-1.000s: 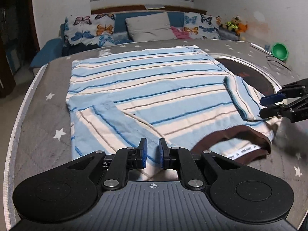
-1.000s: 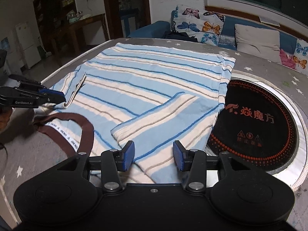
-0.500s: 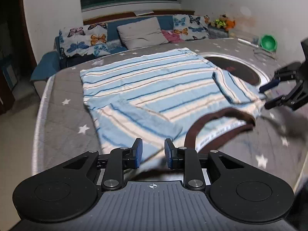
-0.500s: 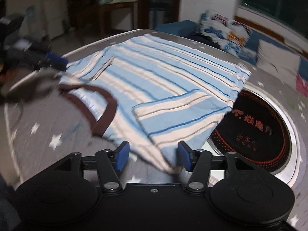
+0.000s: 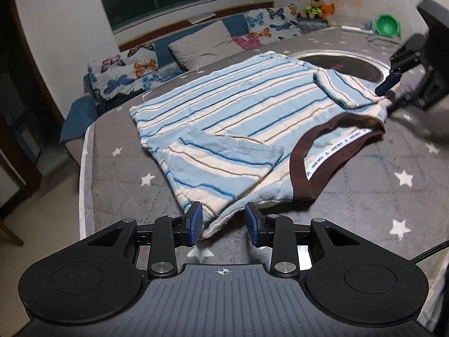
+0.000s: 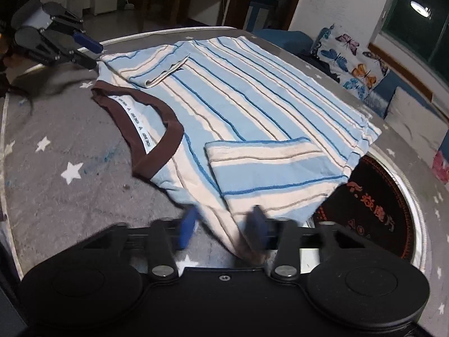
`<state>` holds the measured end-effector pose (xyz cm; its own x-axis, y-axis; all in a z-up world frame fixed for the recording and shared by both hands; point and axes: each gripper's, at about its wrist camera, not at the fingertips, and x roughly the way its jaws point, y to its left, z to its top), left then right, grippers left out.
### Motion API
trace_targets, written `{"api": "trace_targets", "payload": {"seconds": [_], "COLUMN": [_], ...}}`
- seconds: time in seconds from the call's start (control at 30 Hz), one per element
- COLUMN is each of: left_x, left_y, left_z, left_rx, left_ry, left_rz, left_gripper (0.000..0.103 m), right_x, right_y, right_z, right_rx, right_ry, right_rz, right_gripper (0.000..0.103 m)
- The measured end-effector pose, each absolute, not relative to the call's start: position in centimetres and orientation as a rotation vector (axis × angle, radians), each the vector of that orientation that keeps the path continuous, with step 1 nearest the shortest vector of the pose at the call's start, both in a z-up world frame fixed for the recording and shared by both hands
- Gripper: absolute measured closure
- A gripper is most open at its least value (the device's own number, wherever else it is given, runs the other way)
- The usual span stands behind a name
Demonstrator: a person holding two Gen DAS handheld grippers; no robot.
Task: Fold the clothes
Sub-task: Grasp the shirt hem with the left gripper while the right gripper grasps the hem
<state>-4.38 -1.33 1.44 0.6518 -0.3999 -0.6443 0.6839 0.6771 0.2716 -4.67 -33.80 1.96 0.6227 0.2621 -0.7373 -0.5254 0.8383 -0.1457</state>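
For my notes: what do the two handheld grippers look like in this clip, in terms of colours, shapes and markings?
Both match. The left gripper has a black body with two round discs, black linkage arms with silver screws, blue pads on the jaws, and a ribbed grey plate bearing a small crosshair mark. The right gripper is the same black build with blue pads, blurred here. A thin dark cable trails at the right edge.

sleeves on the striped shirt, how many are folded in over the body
2. One sleeve lies folded by the left gripper; the other sleeve lies by the right gripper. Nothing suggests more.
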Motion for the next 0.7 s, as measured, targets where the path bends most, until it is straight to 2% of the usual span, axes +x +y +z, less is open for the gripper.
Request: {"api": "trace_targets", "payload": {"seconds": [0.13,0.37,0.4,0.43,0.7], "left_x": [-4.2,-3.7,-3.4,-3.1,0.1], "left_y": [-1.6,-2.3,-2.4,-2.6,-2.1], "left_z": [1.1,0.7,0.6,0.5,2.4], "left_rx": [0.586,0.661,0.663,0.661,0.415], "left_ry": [0.566,0.563,0.576,0.589,0.582], "left_rz": [-0.673,-0.743,-0.756,-0.764,-0.712], "left_gripper": [0.069,0.069,0.077,0.093,0.098], "right_x": [-3.9,-3.9,-3.8,-3.7,-3.2], "right_y": [-33.5,-34.3,-34.3,-34.4,-34.7], "right_z": [1.9,2.0,2.0,2.1,2.2], "right_rx": [-0.374,-0.350,-0.347,-0.344,-0.343], "right_ry": [0.784,0.783,0.779,0.774,0.759], "right_rz": [0.469,0.466,0.465,0.461,0.450], "right_gripper": [0.087,0.090,0.091,0.091,0.090]}}
